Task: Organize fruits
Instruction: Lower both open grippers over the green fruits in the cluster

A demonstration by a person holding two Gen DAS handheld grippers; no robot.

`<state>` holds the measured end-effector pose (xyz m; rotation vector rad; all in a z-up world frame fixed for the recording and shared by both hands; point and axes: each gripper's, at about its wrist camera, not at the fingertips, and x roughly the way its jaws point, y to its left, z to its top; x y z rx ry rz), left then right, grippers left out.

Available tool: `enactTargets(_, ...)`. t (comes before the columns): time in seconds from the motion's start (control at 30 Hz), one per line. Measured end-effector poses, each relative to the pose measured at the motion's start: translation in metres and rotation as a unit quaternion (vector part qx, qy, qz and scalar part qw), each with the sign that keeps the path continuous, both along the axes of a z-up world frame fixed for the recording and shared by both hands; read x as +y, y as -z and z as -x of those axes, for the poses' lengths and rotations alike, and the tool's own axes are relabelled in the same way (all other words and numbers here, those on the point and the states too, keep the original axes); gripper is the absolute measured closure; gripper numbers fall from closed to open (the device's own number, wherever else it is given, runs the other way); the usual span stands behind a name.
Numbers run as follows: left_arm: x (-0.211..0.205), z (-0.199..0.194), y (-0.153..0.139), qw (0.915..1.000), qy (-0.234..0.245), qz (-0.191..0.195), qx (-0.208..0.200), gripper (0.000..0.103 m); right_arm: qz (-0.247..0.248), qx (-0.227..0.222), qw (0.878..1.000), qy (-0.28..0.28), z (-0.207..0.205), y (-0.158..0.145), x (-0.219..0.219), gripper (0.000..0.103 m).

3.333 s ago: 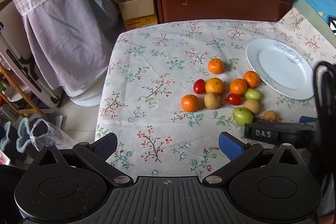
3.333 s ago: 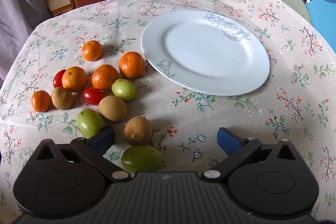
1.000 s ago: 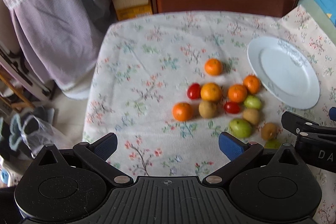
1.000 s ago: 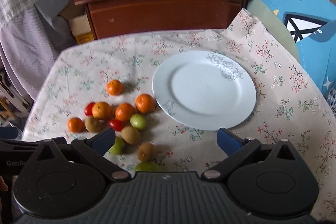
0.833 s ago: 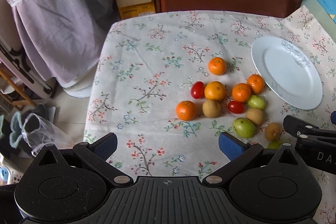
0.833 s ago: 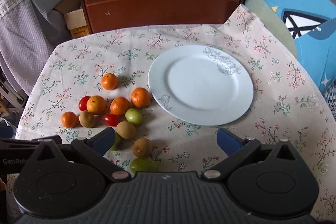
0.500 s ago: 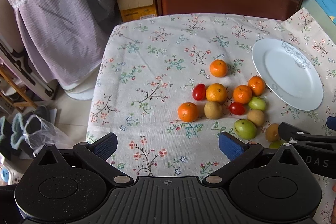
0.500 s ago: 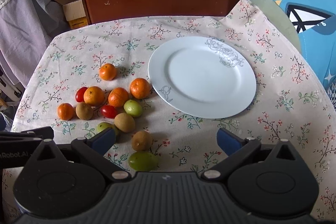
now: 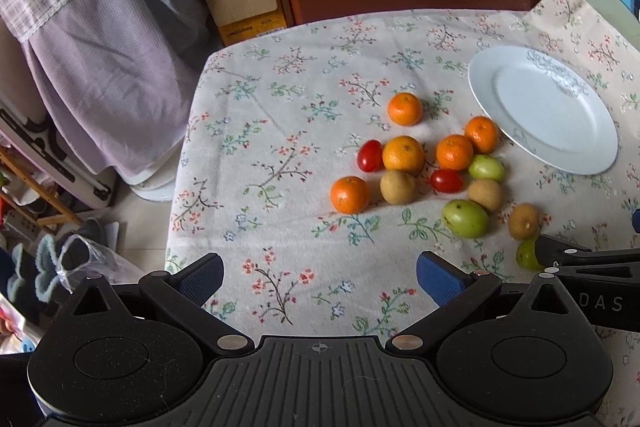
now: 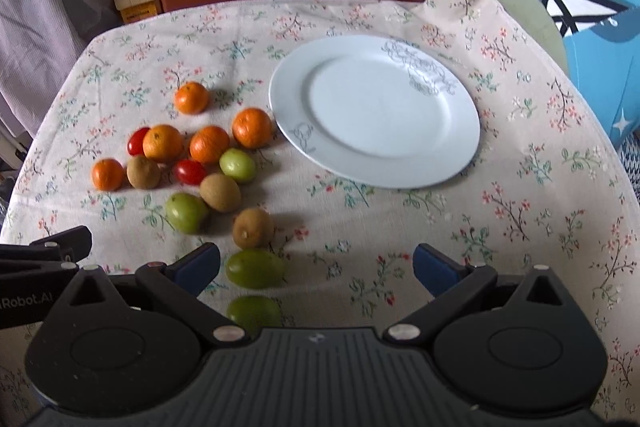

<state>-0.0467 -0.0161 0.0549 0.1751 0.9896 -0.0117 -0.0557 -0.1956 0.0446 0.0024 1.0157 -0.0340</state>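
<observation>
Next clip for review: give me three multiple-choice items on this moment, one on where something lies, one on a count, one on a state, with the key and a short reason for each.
1. Where does the white plate lie relative to the loose fruit?
A. To the right of it
B. To the left of it
C. Under it

2. How many red tomatoes are on the tablecloth?
A. Five
B. Two
C. None

3. What state is the right gripper in?
A. Shut on an orange
B. Shut on the plate rim
C. Open, holding nothing

Key:
1 A: in the right wrist view the plate sits right of the fruit cluster, with the nearest orange by its left rim.
2 B: one tomato lies beside an orange and another tomato lies among the brown fruits.
3 C: its blue fingertips stand wide apart with only cloth between them.
</observation>
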Motion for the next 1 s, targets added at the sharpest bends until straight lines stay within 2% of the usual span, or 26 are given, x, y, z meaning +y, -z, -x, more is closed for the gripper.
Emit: enactTargets(1.0,-0.0003,0.0062,0.0008,0.9999,0.012,0.007,-0.005,0.0,0.003,-0.008,1.0,-0.01,0.0099,0.0021,-0.0008,0.002)
